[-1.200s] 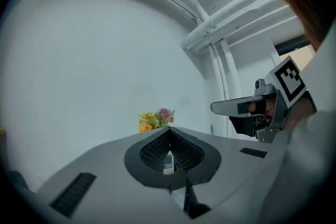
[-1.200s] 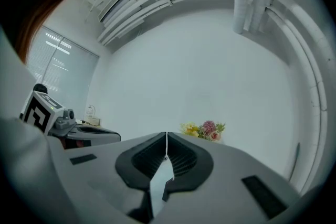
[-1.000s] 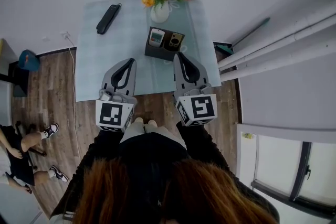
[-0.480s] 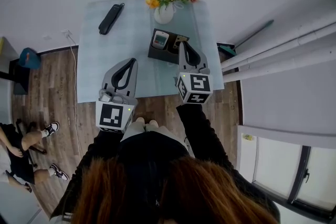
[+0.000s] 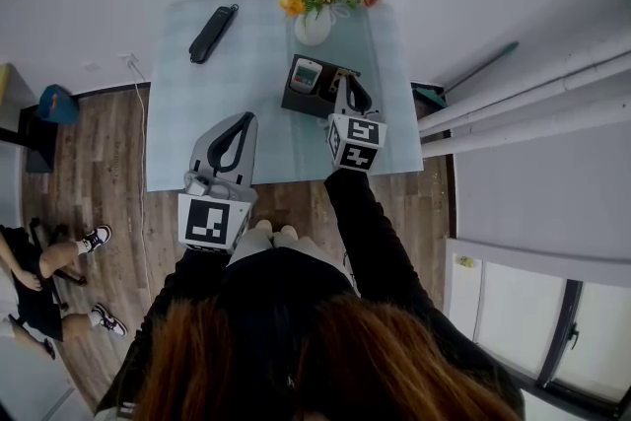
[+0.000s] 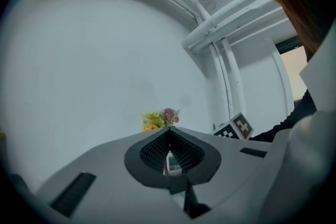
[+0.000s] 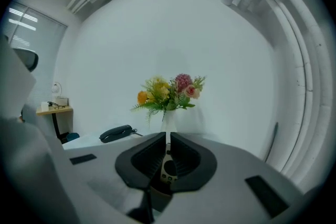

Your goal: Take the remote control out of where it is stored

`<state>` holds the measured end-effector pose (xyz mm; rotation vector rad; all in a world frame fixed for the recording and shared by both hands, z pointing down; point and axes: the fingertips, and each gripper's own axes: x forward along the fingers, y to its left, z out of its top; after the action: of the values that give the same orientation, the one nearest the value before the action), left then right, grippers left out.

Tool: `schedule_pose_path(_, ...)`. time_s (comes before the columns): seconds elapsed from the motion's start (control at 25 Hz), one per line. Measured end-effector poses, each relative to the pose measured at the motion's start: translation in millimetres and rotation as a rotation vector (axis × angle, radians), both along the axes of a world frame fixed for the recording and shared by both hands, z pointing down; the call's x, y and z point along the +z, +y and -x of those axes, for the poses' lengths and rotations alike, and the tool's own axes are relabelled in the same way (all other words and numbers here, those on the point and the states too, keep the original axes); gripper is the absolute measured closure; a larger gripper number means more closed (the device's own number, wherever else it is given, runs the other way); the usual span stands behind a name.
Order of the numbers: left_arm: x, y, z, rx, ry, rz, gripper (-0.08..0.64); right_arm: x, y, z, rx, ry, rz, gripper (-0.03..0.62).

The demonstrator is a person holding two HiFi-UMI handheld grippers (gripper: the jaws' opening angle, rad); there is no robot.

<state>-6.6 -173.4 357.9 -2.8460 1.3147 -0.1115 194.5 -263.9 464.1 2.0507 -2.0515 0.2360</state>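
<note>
A black holder [image 5: 299,103] stands on the pale table [image 5: 197,113], in front of the vase. A white remote control [image 5: 306,74] stands in its left side and shows small in the left gripper view [image 6: 173,162]. A dark remote control with a round dial [image 7: 168,168] stands in its right side. My right gripper [image 5: 347,78] reaches over that right side, jaws shut [image 7: 168,137] just above the dark remote and holding nothing. My left gripper [image 5: 240,118] hovers over the table's near edge, shut [image 6: 169,129] and empty.
A white vase of flowers [image 5: 314,23] stands right behind the holder, also in the right gripper view [image 7: 168,93]. A black telephone handset [image 5: 213,33] lies at the table's far left. White pipes [image 5: 532,104] run along the wall at the right. A person's legs [image 5: 49,271] are on the floor at the left.
My right gripper has moved forward from the table's near edge to the holder's right side. The left gripper has stayed where it was.
</note>
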Motion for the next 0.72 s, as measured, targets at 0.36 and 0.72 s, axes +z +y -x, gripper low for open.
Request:
schedule_pose_path(0.36,1,3,7,-0.007,-0.016,0.012,0.555,50,-15,-14,0.103,-0.065,0.097,0.398)
schedule_pose_path(0.72,2,3,13,-0.016,-0.007,0.016,0.555,72,-23,-13,0.15,-0.07,0.14,0.342)
